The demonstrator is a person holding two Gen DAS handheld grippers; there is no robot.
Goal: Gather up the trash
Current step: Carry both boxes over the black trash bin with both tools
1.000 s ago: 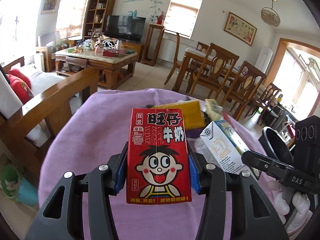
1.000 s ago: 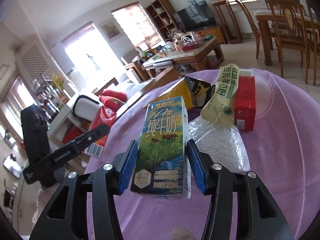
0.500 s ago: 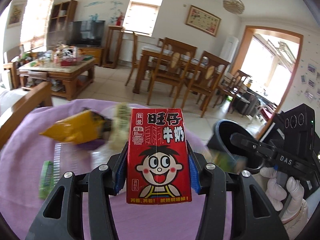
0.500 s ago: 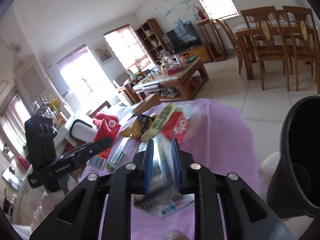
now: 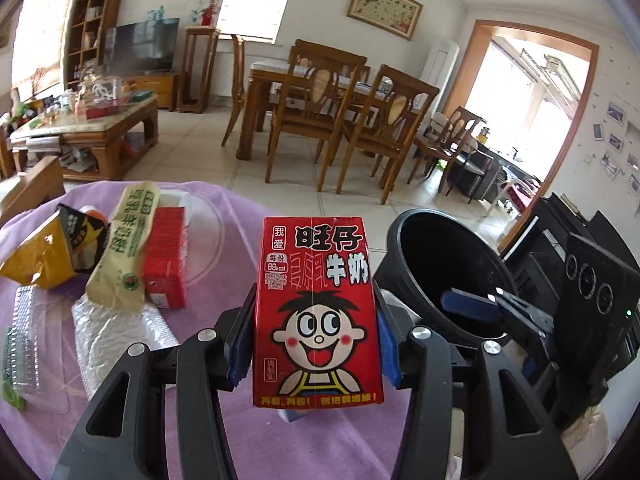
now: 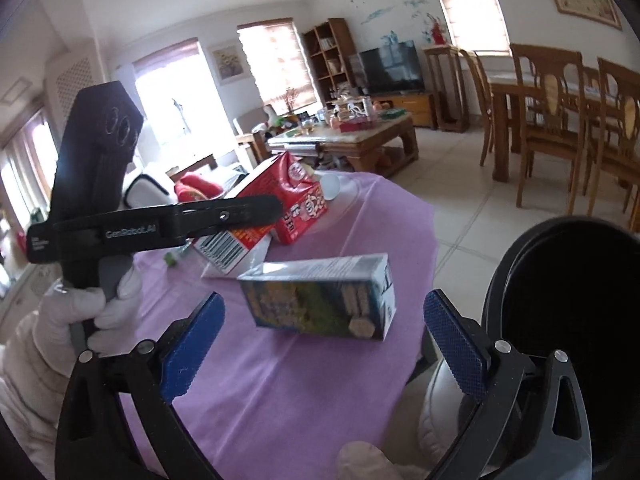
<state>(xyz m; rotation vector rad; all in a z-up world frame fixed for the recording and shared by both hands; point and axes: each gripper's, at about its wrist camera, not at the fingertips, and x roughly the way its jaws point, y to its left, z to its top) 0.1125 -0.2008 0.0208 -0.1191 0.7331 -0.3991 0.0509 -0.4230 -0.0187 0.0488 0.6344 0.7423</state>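
My left gripper (image 5: 316, 344) is shut on a red milk carton (image 5: 316, 312) with a cartoon face, held upright above the purple-clothed table (image 5: 320, 448). The carton also shows in the right wrist view (image 6: 256, 216). A black trash bin (image 5: 452, 280) stands just right of the table; it also shows in the right wrist view (image 6: 580, 320). My right gripper (image 6: 324, 344) is open. A blue-green milk carton (image 6: 320, 300), blurred and on its side, is between its pads, free of both, by the bin's rim.
Other trash lies on the table's left: a yellow snack bag (image 5: 44, 256), a cream wrapper (image 5: 128, 248), a small red carton (image 5: 166, 256), bubble wrap (image 5: 116, 336), a clear plastic tray (image 5: 24, 344). Dining chairs (image 5: 352, 120) and a coffee table (image 5: 88, 132) stand beyond.
Both grippers swung right toward the bin. My right gripper opened and let go of the blue-green carton, now on its side. The left still holds the red carton.
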